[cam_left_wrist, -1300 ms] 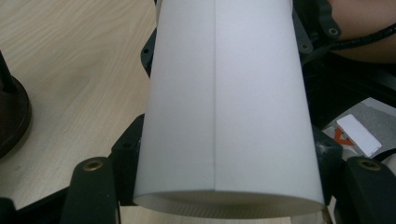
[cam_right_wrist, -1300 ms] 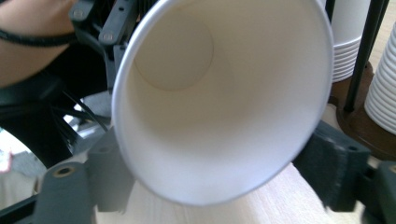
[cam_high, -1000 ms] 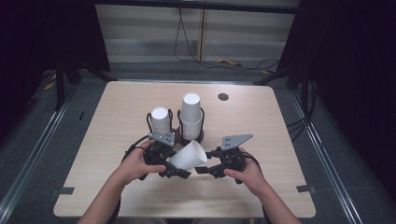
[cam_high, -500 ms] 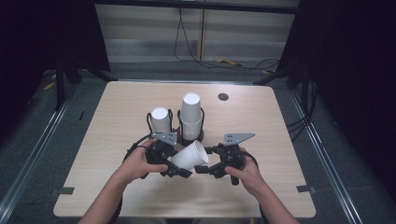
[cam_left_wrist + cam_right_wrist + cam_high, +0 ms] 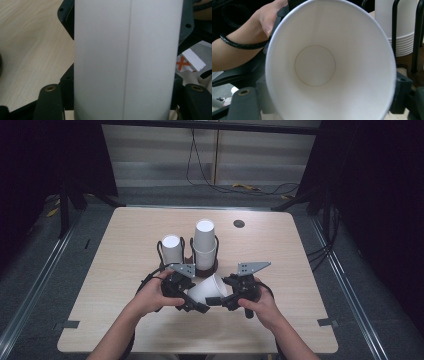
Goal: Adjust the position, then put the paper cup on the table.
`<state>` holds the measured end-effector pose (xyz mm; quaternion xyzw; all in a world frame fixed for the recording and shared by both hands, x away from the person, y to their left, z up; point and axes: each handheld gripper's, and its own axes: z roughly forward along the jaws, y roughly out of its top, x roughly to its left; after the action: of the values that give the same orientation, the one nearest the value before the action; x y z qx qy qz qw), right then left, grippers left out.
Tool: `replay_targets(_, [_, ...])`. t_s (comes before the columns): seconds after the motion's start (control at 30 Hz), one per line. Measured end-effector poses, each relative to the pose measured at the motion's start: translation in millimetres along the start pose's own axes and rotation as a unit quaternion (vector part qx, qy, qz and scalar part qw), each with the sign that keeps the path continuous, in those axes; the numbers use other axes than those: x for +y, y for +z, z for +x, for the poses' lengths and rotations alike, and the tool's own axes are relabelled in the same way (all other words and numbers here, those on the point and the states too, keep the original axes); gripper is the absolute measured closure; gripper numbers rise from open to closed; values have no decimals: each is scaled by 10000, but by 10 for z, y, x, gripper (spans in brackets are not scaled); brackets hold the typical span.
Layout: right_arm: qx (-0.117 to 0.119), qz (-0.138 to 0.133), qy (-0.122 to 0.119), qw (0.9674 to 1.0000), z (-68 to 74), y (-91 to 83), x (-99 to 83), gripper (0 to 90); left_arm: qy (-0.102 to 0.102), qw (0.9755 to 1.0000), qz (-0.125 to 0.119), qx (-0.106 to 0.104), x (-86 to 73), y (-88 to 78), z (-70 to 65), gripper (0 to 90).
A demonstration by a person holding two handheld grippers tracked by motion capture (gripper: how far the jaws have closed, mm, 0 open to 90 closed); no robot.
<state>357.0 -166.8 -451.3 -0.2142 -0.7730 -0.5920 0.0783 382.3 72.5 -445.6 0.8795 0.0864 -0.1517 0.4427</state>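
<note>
A white paper cup (image 5: 207, 290) lies on its side in the air between my two grippers, low over the table's near middle. My left gripper (image 5: 194, 301) is shut on the cup's wall; in the left gripper view the seamed wall (image 5: 125, 62) fills the gap between the black jaws. My right gripper (image 5: 222, 299) meets it from the other side. In the right gripper view the cup's open mouth (image 5: 314, 65) faces the camera, with a jaw pressed against each side of the rim.
A black wire holder (image 5: 200, 267) stands just behind the grippers. It carries a short cup stack (image 5: 171, 249) and a taller cup stack (image 5: 205, 242); the taller stack (image 5: 398, 27) is close beside the held cup. A black round grommet (image 5: 239, 223) sits in the wooden table (image 5: 310, 270).
The cup and both grippers have drifted slightly to the right and toward the near edge. Both holds look the same.
</note>
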Motion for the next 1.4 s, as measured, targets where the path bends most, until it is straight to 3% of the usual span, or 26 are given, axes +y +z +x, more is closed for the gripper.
replay_targets(0.3, [53,181,14,9998,-7,-44,-2,283,16,9998,144,111,-29,54,11,324])
replay_targets(0.5, [92,39,100,9999,-30,-89,6,310,-105,9996,198,179,-47,34,28,296])
replay_targets(0.73, [-138,95,-19,9999,-51,-192,8,311,-280,9984,362,340,-116,-18,34,251])
replay_targets(0.9, [-412,134,-16,9991,-96,-319,-4,310,-307,9958,523,687,-184,-68,21,211])
replay_targets(0.93, [-474,180,-72,9987,-100,-340,-7,310,-264,9942,688,782,-180,-96,13,202])
replay_targets(0.97, [-522,221,-87,9984,-105,-359,-10,309,-266,9945,650,771,-189,-101,10,201])
replay_targets(1.07, [-749,423,-193,9961,-117,-409,-16,307,-284,9934,656,901,-205,-132,-11,194])
replay_targets(1.17, [-1064,783,-332,9907,-126,-440,-24,304,-308,9923,702,975,-228,-161,-18,196])
replay_targets(1.2, [-1140,894,-390,9887,-129,-446,-30,303,-234,9922,743,971,-237,-177,-9,195])
replay_targets(1.33, [-1265,1040,-378,9858,-149,-460,-63,300,-373,9924,632,992,-291,-183,-15,201])
replay_targets(1.4, [-1327,1130,-427,9838,-153,-458,-76,298,-390,9916,699,1016,-306,-194,-13,201])
